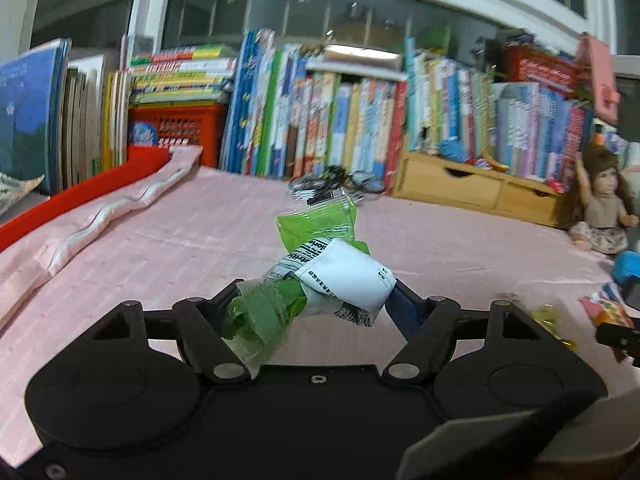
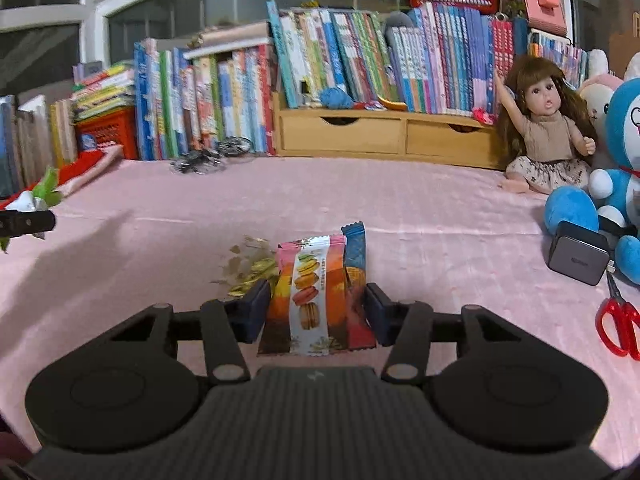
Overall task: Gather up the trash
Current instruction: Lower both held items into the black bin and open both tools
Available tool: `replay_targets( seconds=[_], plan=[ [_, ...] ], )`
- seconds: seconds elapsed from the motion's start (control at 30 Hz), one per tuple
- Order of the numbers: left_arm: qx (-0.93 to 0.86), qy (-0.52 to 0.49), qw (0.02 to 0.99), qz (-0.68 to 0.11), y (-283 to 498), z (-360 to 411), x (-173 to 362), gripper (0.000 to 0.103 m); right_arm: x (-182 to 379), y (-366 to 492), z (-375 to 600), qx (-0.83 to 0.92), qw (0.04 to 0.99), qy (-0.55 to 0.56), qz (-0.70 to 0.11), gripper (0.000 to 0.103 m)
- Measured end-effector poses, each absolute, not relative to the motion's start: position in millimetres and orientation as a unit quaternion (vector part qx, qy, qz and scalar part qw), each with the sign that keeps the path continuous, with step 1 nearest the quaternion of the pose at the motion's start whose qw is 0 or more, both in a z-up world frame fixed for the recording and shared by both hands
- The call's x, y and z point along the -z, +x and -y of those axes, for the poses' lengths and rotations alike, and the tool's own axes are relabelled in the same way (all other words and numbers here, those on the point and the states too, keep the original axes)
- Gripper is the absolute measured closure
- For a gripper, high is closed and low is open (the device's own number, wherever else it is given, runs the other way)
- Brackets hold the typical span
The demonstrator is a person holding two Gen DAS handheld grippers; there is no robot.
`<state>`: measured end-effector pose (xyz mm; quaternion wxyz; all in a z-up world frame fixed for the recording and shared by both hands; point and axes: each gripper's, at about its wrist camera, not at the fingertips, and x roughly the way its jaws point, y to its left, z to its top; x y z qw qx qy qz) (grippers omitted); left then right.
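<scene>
My left gripper (image 1: 320,292) is shut on a crumpled green and white wrapper (image 1: 344,272), held above the pink bedspread (image 1: 180,232). The wrapper sticks out forward and up between the fingers. My right gripper (image 2: 316,304) is shut on a pink and orange macaron snack packet (image 2: 312,292), one pad pressing on each side. Gold foil scraps (image 2: 250,268) lie just left of that packet. A black and white crumpled wrapper (image 2: 200,164) lies far back by the books. In the right wrist view the left gripper's finger (image 2: 24,222) shows at the left edge.
Rows of books (image 2: 360,52) and a wooden drawer box (image 2: 380,136) line the back. A doll (image 2: 548,128), a blue plush toy (image 2: 616,184), a black charger (image 2: 580,258) and red scissors (image 2: 620,324) sit on the right. A folded pink cloth (image 1: 100,216) lies left.
</scene>
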<state>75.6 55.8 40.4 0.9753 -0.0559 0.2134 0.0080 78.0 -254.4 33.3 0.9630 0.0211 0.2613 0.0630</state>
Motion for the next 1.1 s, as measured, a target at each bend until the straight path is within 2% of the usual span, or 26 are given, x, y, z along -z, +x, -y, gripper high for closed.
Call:
replay_targets(
  seconds=[0.63,1.1],
  plan=[
    [0.046,-0.092,0.967,-0.234,-68,-32,-45,0.030,-39,-29,234,-0.158,0.960,0.048,-0.228,0.046],
    [0.082,-0.058,0.954,-0.283,-133,-28,-35,0.030,-16,-94,224,-0.173,0.949,0.068,-0.256,0.045]
  ],
)
